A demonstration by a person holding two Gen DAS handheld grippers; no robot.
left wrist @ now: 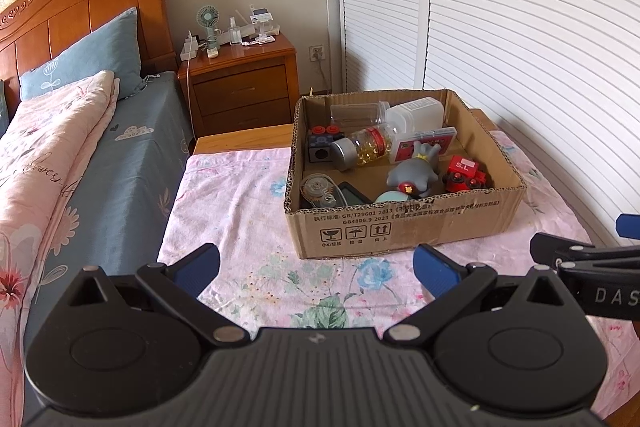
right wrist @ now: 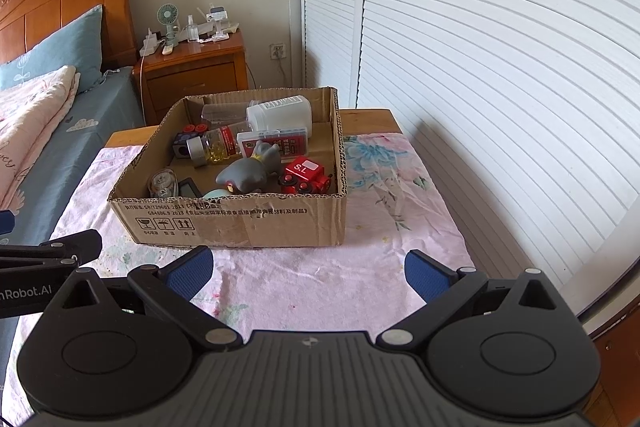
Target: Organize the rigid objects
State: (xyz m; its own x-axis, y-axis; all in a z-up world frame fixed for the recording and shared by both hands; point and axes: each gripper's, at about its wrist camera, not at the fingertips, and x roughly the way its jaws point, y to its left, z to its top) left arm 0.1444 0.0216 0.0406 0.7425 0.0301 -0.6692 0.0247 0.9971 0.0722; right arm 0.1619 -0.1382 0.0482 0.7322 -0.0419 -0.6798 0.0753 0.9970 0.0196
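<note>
Your left gripper (left wrist: 316, 269) spread wide, empty, above floral cloth (left wrist: 248, 227). Your right gripper (right wrist: 308, 273) same: wide apart, nothing held. Cardboard box (right wrist: 240, 223) sits ahead on cloth, all items inside. Left view alone shows tape dispenser (left wrist: 318, 189) clearly, by box's near-left corner; right view alone shows bare cloth right of box. Count: 1 grey toy figure (right wrist: 250, 173), 1 red toy train (right wrist: 306, 177), 1 capsule bottle (left wrist: 366, 147), 1 white container (right wrist: 280, 113), 1 clear jar (left wrist: 356, 113).
</note>
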